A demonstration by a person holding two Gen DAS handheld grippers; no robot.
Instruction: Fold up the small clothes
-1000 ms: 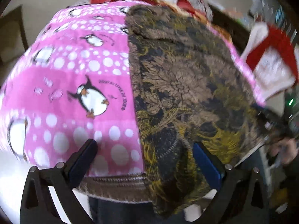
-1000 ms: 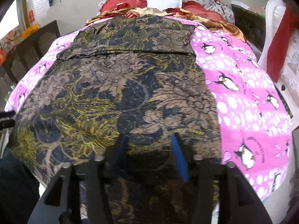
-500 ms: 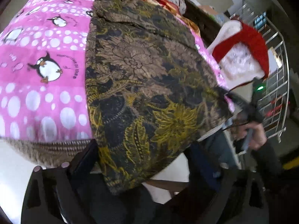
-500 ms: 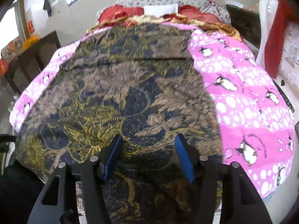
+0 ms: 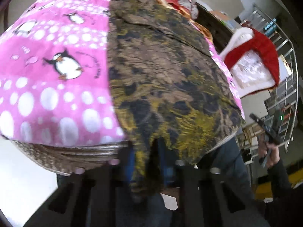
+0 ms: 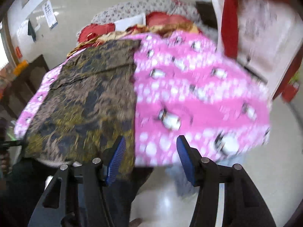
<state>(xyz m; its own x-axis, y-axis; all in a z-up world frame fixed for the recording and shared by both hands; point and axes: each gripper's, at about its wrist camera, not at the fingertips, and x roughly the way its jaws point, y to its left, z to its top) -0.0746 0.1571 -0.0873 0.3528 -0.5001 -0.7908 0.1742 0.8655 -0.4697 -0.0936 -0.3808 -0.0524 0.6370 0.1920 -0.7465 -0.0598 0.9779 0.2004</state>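
Note:
A brown, black and yellow floral garment (image 5: 166,79) lies spread on a pink penguin blanket (image 5: 53,71), its near hem hanging over the table's front edge. My left gripper (image 5: 147,162) is shut on the garment's near left corner at that edge. In the right wrist view the garment (image 6: 85,106) lies to the left. My right gripper (image 6: 151,157) is open and empty just off the table's near edge, its left finger beside the garment's right corner, over the pink blanket (image 6: 198,98).
A pile of red and patterned clothes (image 6: 151,24) sits at the far end of the table. A white chair with a red cloth (image 5: 253,60) stands to the right, beside a metal rack (image 5: 284,87). Pale floor lies below.
My left gripper has closed on the garment's near left corner. My right gripper has pulled back off the garment to its right corner and opened wider.

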